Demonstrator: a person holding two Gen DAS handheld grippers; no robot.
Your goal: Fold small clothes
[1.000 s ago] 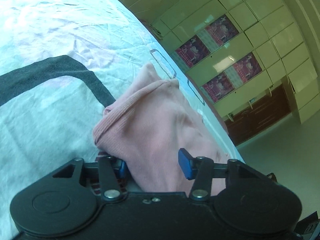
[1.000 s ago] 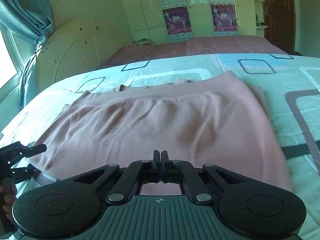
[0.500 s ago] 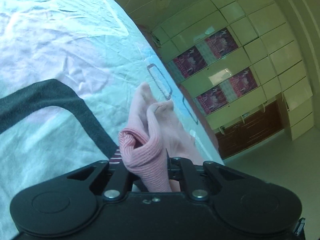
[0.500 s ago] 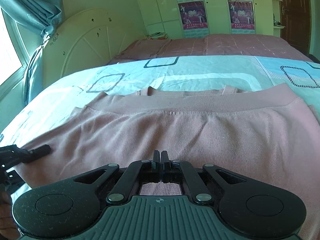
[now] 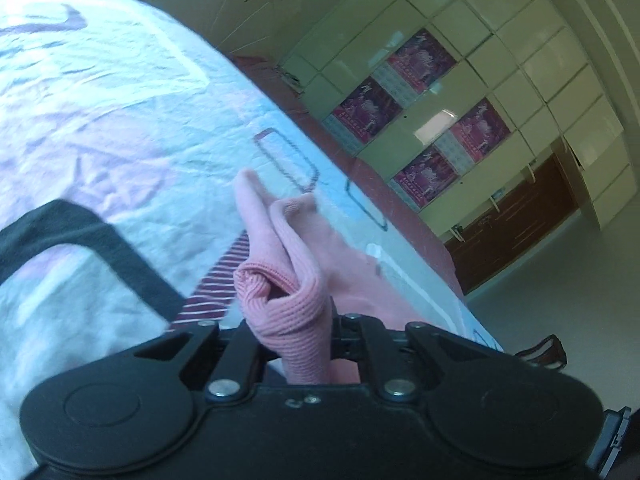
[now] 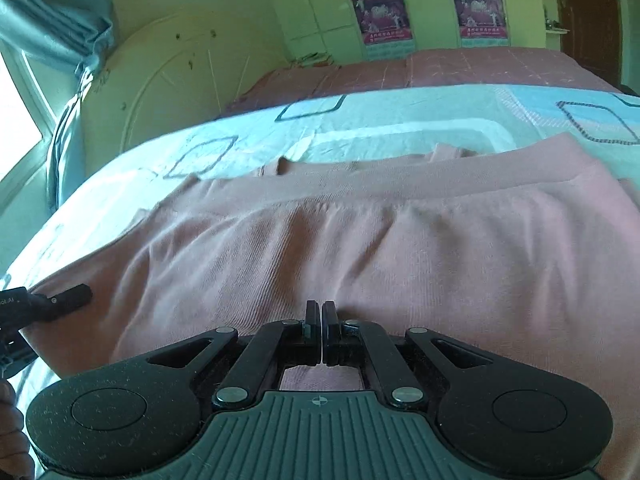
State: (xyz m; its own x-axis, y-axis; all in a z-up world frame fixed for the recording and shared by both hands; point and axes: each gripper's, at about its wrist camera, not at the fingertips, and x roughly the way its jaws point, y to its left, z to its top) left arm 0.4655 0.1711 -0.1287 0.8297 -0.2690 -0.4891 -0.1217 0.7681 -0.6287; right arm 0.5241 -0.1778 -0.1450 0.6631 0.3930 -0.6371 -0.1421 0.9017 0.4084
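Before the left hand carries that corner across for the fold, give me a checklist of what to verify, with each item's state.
1. Left gripper shut on the ribbed edge of the pink garment: ok.
2. Held corner raised off the bedsheet: ok.
3. Right gripper shut, low over the garment's near part: ok; whether it presses the cloth down, cannot tell.
4. Rest of the garment spread flat: mostly ok, shallow wrinkles below the waistband.
5. Striped cloth beside the held corner, free of the grip: cannot tell.
6. Far edges lined up: not ok, another layer pokes out beyond the band.
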